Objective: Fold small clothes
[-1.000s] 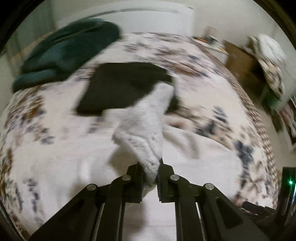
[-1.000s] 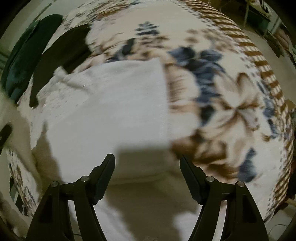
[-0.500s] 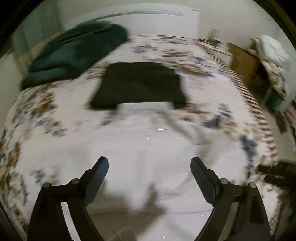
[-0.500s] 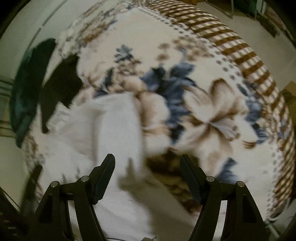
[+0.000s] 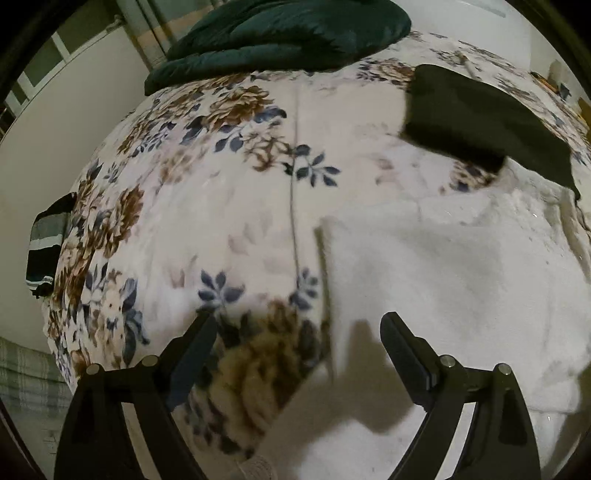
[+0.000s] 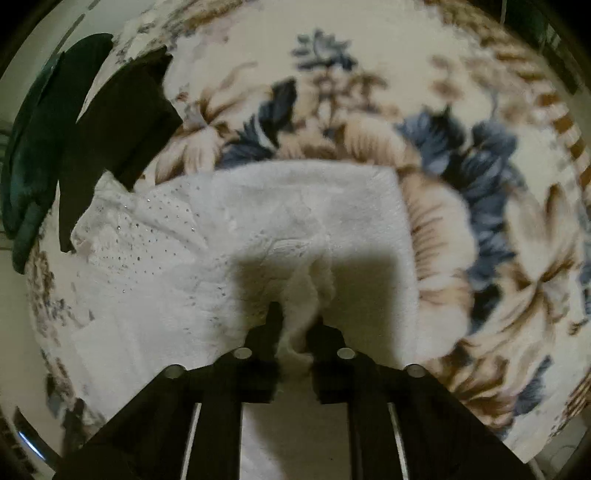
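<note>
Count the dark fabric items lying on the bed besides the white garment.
2 on the bed: a folded black garment touching the white garment's far edge, and a dark green quilt at the far end. Others may be hidden.

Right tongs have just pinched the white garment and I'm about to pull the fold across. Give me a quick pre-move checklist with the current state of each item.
1. Right tongs shut on the white garment: ok, a bunch of fabric sits between the fingers.
2. Left tongs open and holding nothing: ok.
3. Left tongs placed over the garment's left edge: ok, one finger is over the floral blanket, the other over white fabric.
4. Single layer pinched: cannot tell, the fabric is bunched.
5. Black folded garment out of the fold path: not ok, its corner overlaps the white garment's far edge.
6. Garment lying flat: not ok, wrinkled near the sparkly part.
</note>
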A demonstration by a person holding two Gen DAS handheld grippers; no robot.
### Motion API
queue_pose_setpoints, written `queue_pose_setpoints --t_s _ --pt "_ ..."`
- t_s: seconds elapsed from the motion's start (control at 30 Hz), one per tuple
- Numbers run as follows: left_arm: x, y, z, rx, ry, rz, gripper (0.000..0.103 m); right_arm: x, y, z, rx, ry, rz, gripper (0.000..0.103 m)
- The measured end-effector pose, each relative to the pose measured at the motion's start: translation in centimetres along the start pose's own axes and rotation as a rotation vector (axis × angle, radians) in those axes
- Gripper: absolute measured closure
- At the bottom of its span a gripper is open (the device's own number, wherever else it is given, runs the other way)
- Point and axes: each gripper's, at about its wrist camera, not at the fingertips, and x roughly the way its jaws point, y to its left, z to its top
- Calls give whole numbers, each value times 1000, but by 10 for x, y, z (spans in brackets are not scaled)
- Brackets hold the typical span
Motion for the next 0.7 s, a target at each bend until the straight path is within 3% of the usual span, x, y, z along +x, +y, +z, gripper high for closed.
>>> queue_pose_setpoints --t_s 0.1,0.17,0.2,0.27,0.33,0.43,0.57,0.67,0.7 --pt "11 -2 12 -8 1 -18 12 -21 -11 -3 14 -84 -89 93" --pt "24 -10 21 19 11 -19 12 -16 -19 0 13 -37 -95 91" --pt "29 -13 24 33 16 -22 12 -10 -26 1 18 28 -54 89" --pt "31 -20 31 71 14 -39 12 -18 -35 -2 23 56 -11 73" --pt "22 -24 33 96 -26 -54 12 -40 -41 -10 -27 2 -52 53" --pt "13 -29 32 134 -47 -46 12 -57 -42 -35 -169 -18 -175 52" --pt "7 -37 25 146 -32 -63 12 -27 -27 -90 -410 90 -280 52" --pt "8 -48 19 178 -24 -61 12 2 -13 -109 -513 94 -308 52" --pt "9 -51 17 189 -21 -58 12 10 -12 -110 -520 63 -360 57"
